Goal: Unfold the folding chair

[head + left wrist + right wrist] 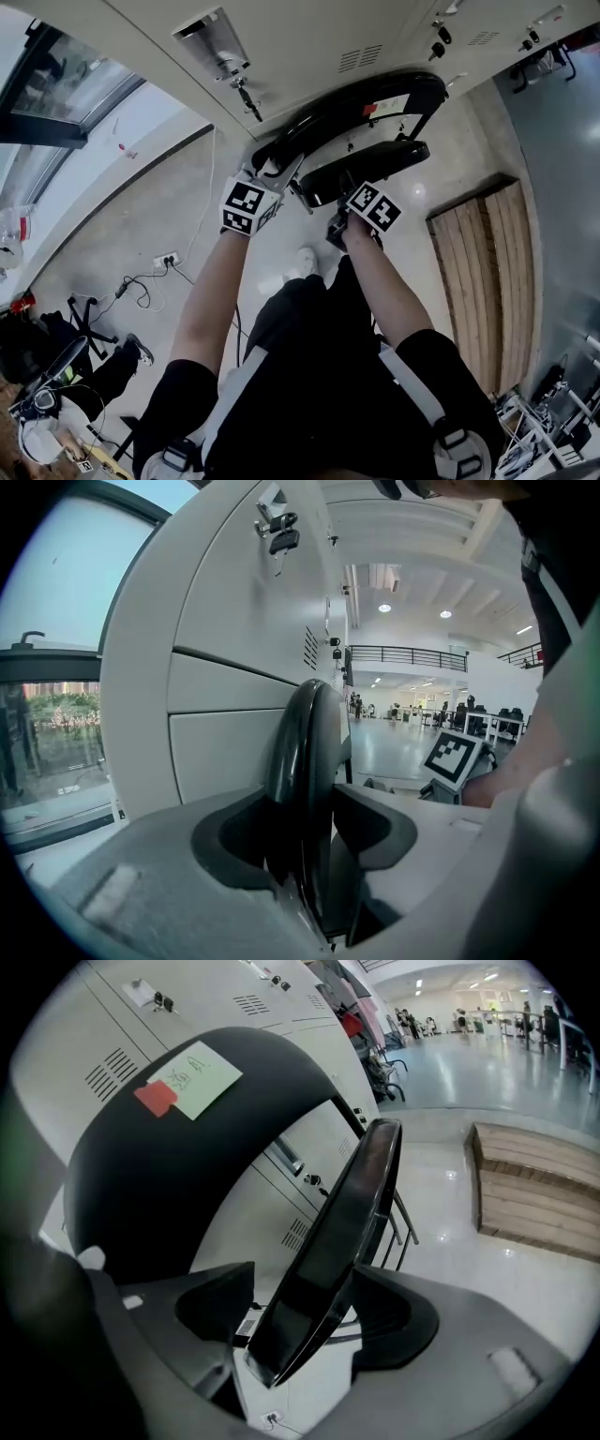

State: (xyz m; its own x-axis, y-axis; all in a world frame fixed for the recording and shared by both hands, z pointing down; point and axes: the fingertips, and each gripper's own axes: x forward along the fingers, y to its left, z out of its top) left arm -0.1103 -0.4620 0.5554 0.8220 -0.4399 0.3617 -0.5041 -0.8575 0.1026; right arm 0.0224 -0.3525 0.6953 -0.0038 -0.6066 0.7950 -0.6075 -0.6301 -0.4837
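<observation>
Folding chair (356, 108) right by the lockers (309, 37): left gripper (305, 832) fingers pinching the backrest (305, 742) edge, right gripper (309, 1312) fingers spread wide around the seat (347, 1232), not clamping.

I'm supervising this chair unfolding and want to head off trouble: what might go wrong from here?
The right gripper stands open around the seat edge, so the seat may slip free or swing. Only the left gripper clamps the backrest; a slip could drop the folding chair toward the shoe below. The lockers are close; the backrest might knock them.
</observation>
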